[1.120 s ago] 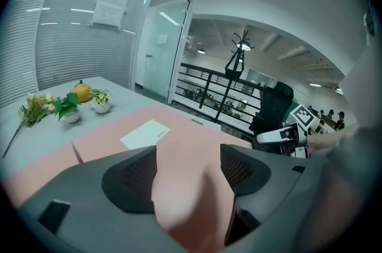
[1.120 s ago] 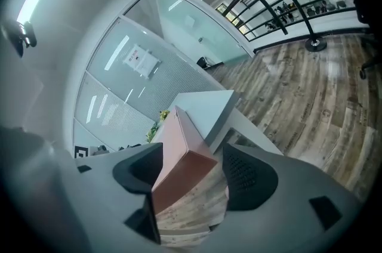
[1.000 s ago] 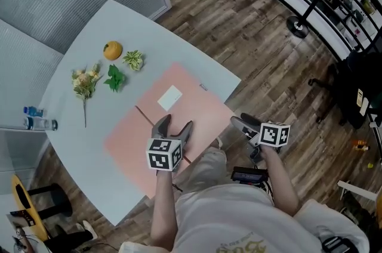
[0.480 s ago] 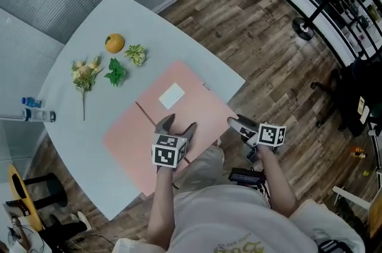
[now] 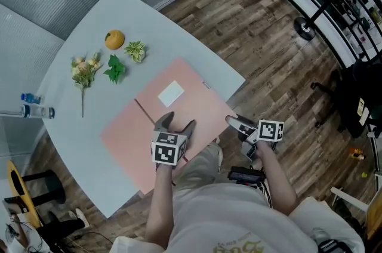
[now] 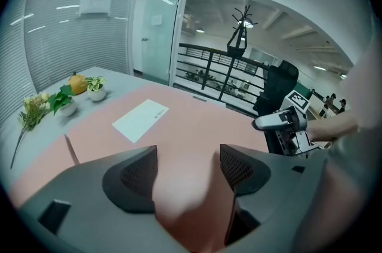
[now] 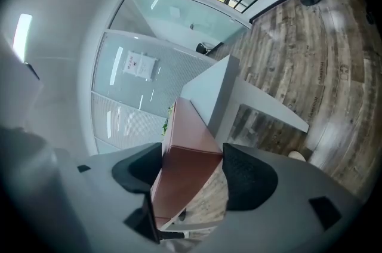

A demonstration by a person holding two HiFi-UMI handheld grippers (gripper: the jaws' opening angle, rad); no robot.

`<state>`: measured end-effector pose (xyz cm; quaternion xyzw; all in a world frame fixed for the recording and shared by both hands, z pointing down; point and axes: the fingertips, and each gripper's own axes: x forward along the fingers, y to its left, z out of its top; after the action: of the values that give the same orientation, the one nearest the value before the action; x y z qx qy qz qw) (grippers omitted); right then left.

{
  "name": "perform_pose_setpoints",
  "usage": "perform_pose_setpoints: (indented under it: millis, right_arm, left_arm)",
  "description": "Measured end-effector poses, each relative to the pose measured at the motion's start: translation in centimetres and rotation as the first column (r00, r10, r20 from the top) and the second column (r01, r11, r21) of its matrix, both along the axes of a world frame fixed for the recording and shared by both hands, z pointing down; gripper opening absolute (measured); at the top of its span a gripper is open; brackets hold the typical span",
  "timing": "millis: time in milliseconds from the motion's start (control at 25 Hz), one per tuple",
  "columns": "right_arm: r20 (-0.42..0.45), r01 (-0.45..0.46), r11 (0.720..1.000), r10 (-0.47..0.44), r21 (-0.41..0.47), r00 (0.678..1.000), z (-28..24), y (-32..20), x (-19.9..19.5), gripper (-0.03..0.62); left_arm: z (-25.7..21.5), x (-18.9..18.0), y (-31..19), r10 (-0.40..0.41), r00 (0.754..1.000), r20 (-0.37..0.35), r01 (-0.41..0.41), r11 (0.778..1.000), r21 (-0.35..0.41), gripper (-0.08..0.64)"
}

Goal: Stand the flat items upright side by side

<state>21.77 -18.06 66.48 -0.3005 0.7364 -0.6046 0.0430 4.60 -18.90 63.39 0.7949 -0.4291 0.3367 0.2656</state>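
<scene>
Holds the left gripper (image 5: 177, 122) low over the near edge of the pink mat (image 5: 197, 105), with the forearm stretched straight forward from the body and the marker cube facing up. Points its jaws across the mat toward the far side of the table (image 5: 77, 132). Shows those jaws spread wide in the left gripper view (image 6: 188, 171), with only mat surface between them; grasps nothing.

Holds the right gripper (image 5: 239, 124) just beyond the table's near right edge, over the wooden floor (image 5: 268, 55), with the elbow bent and the forearm angled forward. Carries this gripper rolled to one side: in the right gripper view (image 7: 191, 171) the table and the mat corner stand tilted on end. Shows these jaws likewise released and apart, with the mat corner merely framed in the gap and not touched.

Leaves the white card (image 5: 171, 93) lying flat on the mat, ahead of the left gripper and well apart from it. Shows a thin dark line (image 5: 143, 111) on the mat to the left of the left gripper; cannot tell what it is.

Groups an orange (image 5: 114, 40), a pale-leaved potted plant (image 5: 135, 51), a dark-leaved potted plant (image 5: 114, 71) and a flower sprig (image 5: 83, 76) on the bare table beyond the mat's far left side.
</scene>
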Motion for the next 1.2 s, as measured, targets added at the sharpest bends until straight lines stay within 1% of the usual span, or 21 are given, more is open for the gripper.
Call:
perform_pose_setpoints:
  millis: [200, 360, 520, 920, 1200]
  right_arm:
    - [0.001, 0.000, 1.000, 0.000, 0.004, 1.000, 0.0, -0.1, 0.0, 0.322]
    - [0.008, -0.011, 1.000, 0.011, -0.003, 1.000, -0.4, -0.1, 0.2, 0.321]
    - [-0.003, 0.008, 1.000, -0.008, 0.003, 1.000, -0.9, -0.1, 0.1, 0.319]
    - [-0.040, 0.017, 0.998, -0.014, 0.054, 0.999, -2.4, -0.6, 0.0, 0.314]
    - [-0.088, 0.038, 0.994, -0.029, 0.106, 0.996, -4.3, -0.6, 0.0, 0.311]
  left_arm:
    - [0.0, -0.3, -0.2, -0.023, 1.000, -0.003, 0.023, 1.000, 0.018, 0.314]
    - [0.0, -0.2, -0.1, -0.007, 1.000, 0.021, 0.006, 1.000, 0.022, 0.314]
    - [-0.1, -0.2, -0.1, 0.001, 0.999, 0.034, -0.002, 1.000, 0.029, 0.314]
    - [-0.5, -0.5, -0.2, -0.018, 1.000, 0.005, 0.017, 0.999, 0.051, 0.314]
    - [-1.0, -0.7, 0.0, -0.031, 0.999, -0.024, 0.032, 0.998, 0.051, 0.314]
